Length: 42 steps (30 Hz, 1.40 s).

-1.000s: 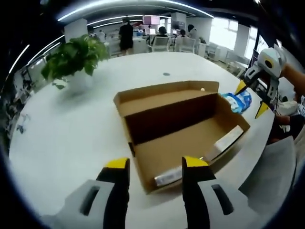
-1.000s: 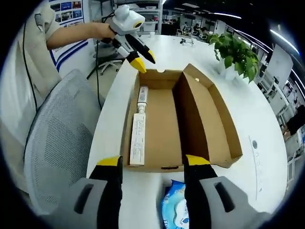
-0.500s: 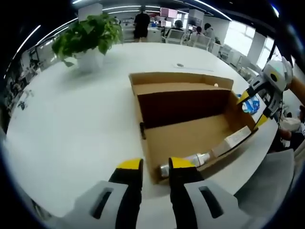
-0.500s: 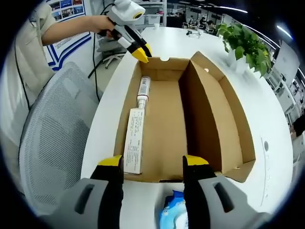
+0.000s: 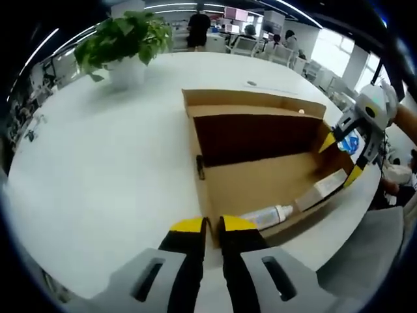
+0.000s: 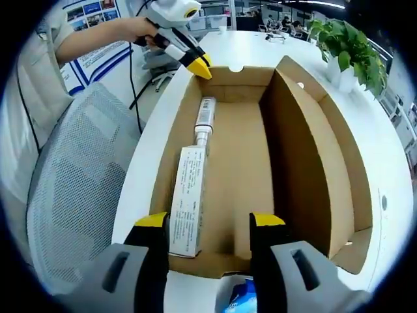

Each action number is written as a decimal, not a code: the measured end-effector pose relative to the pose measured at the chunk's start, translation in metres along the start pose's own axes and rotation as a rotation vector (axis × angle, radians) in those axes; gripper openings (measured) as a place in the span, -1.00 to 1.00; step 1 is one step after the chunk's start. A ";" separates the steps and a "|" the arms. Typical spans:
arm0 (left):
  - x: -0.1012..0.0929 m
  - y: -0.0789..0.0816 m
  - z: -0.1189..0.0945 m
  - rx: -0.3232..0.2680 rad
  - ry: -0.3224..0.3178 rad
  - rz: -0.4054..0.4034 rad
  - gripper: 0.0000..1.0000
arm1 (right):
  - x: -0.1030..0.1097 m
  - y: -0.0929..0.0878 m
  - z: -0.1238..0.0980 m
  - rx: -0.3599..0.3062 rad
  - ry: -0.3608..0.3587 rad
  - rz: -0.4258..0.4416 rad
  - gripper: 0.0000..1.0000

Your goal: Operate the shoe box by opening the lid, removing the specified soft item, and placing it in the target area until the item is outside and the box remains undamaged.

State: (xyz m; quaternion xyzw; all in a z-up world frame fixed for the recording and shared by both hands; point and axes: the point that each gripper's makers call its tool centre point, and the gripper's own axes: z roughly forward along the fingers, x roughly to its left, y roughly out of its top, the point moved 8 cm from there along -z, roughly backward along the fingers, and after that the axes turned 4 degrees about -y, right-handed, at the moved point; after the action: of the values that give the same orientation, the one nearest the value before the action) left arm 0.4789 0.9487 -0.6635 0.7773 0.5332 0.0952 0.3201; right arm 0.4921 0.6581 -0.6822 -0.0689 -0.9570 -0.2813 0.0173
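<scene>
An open brown shoe box [image 5: 260,186] lies on the white table [image 5: 98,163], its lid [image 5: 254,101] folded back along the far side. Inside, by the near wall, lie a white tube [image 5: 264,215] and a long white carton [image 5: 322,186]. My left gripper [image 5: 212,226] is closed on the box's near end wall. At the opposite end, my right gripper [image 5: 341,158] stands open across that end wall. A blue soft packet [image 6: 244,297] rests on the table outside the box, below the open right gripper [image 6: 210,222]. The left gripper [image 6: 201,65] pinches the far rim.
A potted plant [image 5: 124,39] stands on the table beyond the box. A grey mesh chair [image 6: 71,195] sits against the table edge beside the box. A person's arm [image 6: 98,39] holds the left gripper. Desks and people fill the background.
The left jaws have come together on the box's end wall. The right gripper has moved forward over the other end, so the blue packet now lies lower beneath it.
</scene>
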 end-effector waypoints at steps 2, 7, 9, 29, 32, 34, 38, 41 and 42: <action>0.000 0.000 0.000 -0.002 -0.002 -0.007 -0.88 | -0.001 0.000 -0.001 0.004 -0.002 -0.002 -0.09; 0.000 0.000 0.000 -0.004 -0.001 -0.012 -0.89 | 0.002 0.000 0.000 0.005 -0.002 -0.006 -0.43; 0.000 0.000 0.000 -0.004 0.000 -0.011 -0.89 | 0.002 -0.002 0.004 0.024 -0.009 -0.018 -0.48; -0.001 -0.002 -0.001 -0.017 0.009 -0.031 -0.91 | 0.014 0.005 -0.002 0.025 -0.010 -0.019 -0.69; -0.001 -0.002 -0.001 -0.019 0.014 -0.036 -0.91 | 0.014 0.007 -0.005 0.018 -0.024 -0.023 -0.70; -0.001 -0.002 -0.001 -0.019 0.016 -0.040 -0.92 | 0.013 0.008 -0.008 0.010 -0.038 -0.024 -0.70; -0.002 -0.002 -0.001 -0.019 0.021 -0.049 -0.92 | 0.012 0.012 -0.014 -0.004 -0.062 -0.024 -0.70; -0.002 -0.002 -0.001 -0.018 0.029 -0.051 -0.93 | 0.011 0.015 -0.020 -0.021 -0.074 -0.013 -0.70; -0.002 -0.002 -0.001 -0.017 0.032 -0.051 -0.93 | 0.010 0.016 -0.022 -0.023 -0.078 -0.011 -0.70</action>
State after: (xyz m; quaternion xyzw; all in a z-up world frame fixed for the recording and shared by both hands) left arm 0.4757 0.9476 -0.6634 0.7591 0.5569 0.1039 0.3206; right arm 0.4840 0.6604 -0.6545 -0.0746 -0.9541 -0.2893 -0.0222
